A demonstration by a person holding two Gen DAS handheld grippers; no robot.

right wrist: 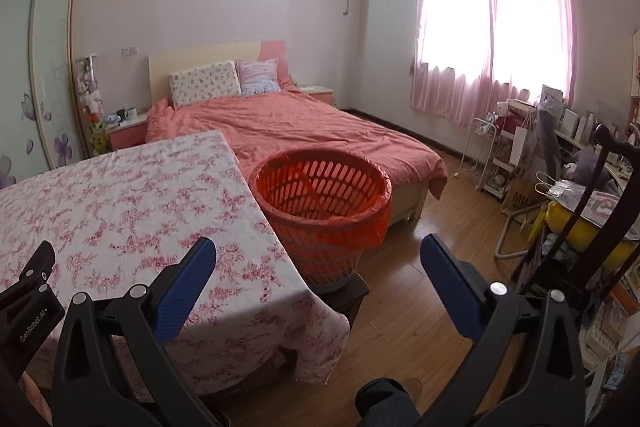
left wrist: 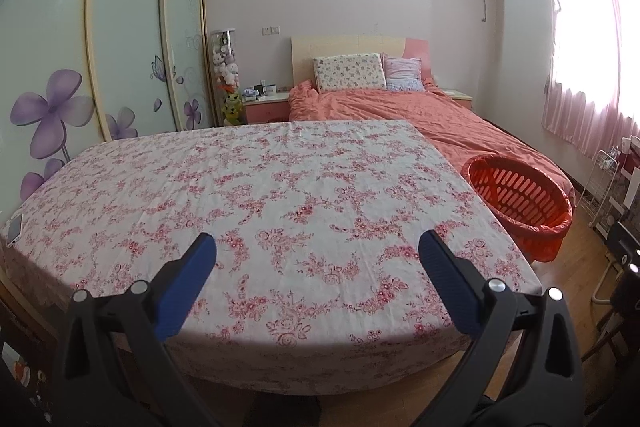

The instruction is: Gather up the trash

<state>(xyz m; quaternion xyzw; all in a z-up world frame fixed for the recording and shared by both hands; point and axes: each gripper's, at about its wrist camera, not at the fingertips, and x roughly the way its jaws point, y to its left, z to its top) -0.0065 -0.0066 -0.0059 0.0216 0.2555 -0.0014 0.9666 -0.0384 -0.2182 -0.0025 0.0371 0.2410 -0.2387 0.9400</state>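
Left claw (left wrist: pixel 317 247) held spread over table (left wrist: pixel 256 187), nothing gripped. Right claw (right wrist: pixel 318 251) spread too, nothing gripped. Basket (right wrist: pixel 324 211) seen just beside table's right edge, near bed (right wrist: pixel 304 127).

The red slotted plastic basket (right wrist: pixel 322 203) is standing just right of the floral-clothed table (left wrist: pixel 256 211), the salmon-covered bed (right wrist: pixel 296 131) lying behind both.
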